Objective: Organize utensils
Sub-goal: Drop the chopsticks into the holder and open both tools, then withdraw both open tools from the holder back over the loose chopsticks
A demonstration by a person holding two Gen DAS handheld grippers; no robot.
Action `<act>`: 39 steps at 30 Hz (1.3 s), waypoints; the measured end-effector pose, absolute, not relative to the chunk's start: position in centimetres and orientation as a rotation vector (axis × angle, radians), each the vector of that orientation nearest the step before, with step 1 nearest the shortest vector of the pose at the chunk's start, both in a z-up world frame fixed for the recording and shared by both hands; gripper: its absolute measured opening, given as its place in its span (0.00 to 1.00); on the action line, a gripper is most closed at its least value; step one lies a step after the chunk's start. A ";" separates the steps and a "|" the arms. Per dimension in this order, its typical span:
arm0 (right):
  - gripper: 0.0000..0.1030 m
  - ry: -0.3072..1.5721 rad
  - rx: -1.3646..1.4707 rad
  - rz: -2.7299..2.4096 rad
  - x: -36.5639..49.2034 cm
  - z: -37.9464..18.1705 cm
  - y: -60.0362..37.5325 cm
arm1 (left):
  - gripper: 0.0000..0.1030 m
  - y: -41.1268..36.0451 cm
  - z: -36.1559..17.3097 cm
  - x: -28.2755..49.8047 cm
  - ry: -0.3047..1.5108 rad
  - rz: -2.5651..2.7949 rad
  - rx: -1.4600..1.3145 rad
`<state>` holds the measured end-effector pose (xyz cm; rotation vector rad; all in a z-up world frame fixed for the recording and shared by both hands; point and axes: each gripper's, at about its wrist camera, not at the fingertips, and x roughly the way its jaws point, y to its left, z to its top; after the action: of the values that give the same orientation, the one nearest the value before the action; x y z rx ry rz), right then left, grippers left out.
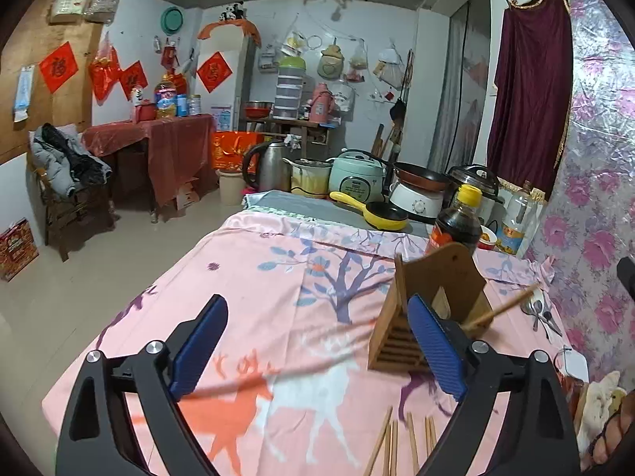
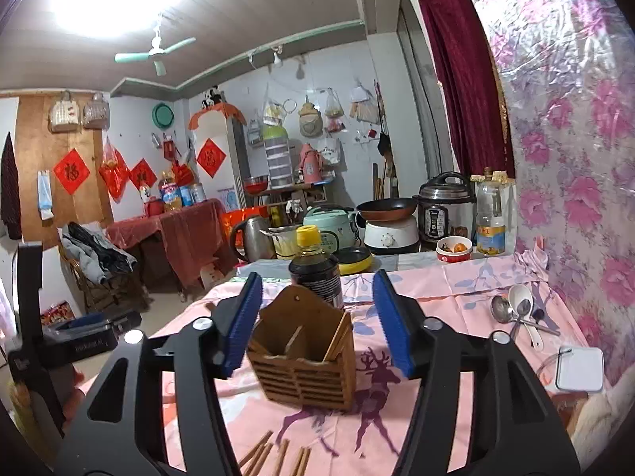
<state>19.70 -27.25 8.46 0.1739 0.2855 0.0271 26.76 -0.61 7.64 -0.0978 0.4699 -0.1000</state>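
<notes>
Both jaws stood wide, empty: left gripper (image 1: 317, 353), right gripper (image 2: 317, 317). I feared knocking over the wooden holder (image 2: 303, 361); a blurred chopstick (image 1: 502, 309) possibly leaned out.

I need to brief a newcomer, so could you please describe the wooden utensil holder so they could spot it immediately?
Start at the pink deer-print tablecloth. Near its middle, just in front of the dark sauce bottle with a yellow cap, stands the wooden utensil holder. It is the only slatted brown box there, with a peaked back and inner dividers.
</notes>
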 end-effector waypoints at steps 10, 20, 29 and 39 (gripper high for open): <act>0.77 0.221 0.204 0.055 9.8 9.1 -25.6 | 0.94 -2.2 6.4 14.3 0.395 -0.113 -0.048; 0.88 0.290 0.280 0.034 1.7 3.4 -25.0 | 0.94 -2.1 1.0 4.7 0.386 -0.077 -0.025; 0.88 0.533 0.234 -0.086 3.4 -5.3 -24.9 | 0.94 -2.7 -3.5 5.8 0.440 -0.035 0.065; 0.88 0.586 0.186 -0.089 3.9 -7.9 -24.5 | 0.94 -1.4 -6.6 8.8 0.562 -0.017 0.033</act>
<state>3.89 -24.52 -7.89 0.1856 0.5862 -0.0894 8.83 -1.44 -6.60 0.0331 0.5616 -0.0174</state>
